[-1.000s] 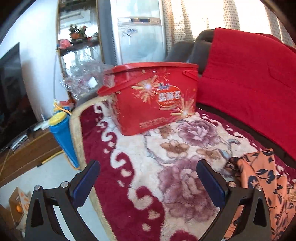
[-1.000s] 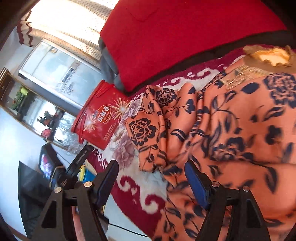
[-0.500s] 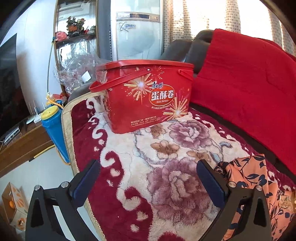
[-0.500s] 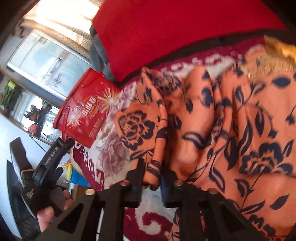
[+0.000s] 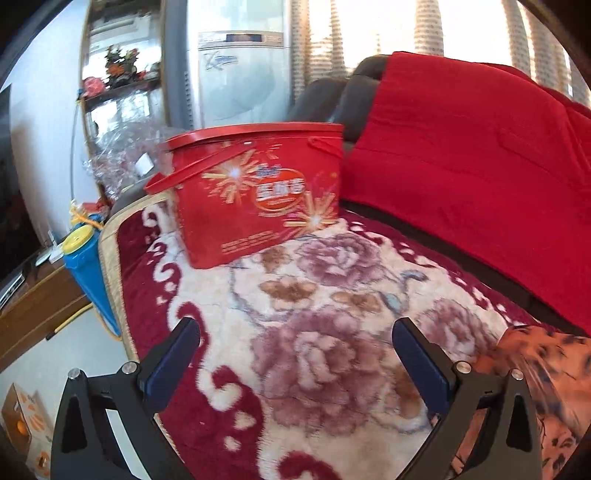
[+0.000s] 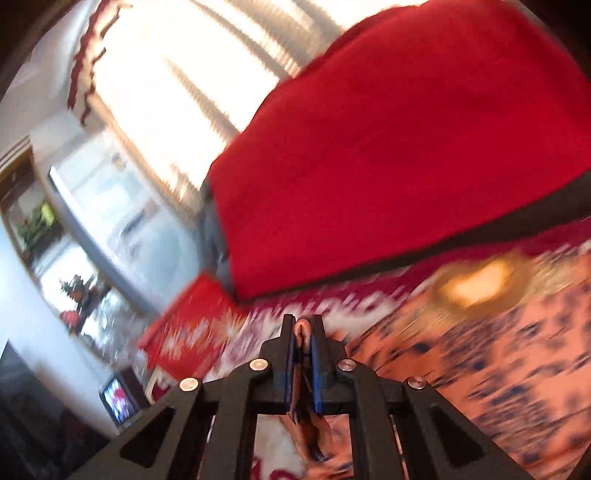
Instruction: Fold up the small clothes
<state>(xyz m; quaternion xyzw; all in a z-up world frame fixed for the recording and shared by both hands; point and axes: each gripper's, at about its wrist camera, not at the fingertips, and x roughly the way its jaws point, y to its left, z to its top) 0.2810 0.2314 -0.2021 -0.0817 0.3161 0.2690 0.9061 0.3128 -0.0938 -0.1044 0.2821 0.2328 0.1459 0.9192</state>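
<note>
One lidded red tin [image 5: 258, 192] sits on the floral blanket [image 5: 314, 350].

Place: a home living room | Evidence: sofa [image 5: 328, 96] draped with a red throw [image 5: 480, 177] and floral blanket [image 5: 314, 332] | curtained window [image 5: 424, 29] | shelf of ornaments [image 5: 118, 77] | TV [image 6: 118, 402] stood nearby

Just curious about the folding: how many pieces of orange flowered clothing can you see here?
1: the orange, dark-flowered garment lies on the flowered plush blanket; the right gripper's jaws pinch its edge. More could be hidden outside the views.
</note>
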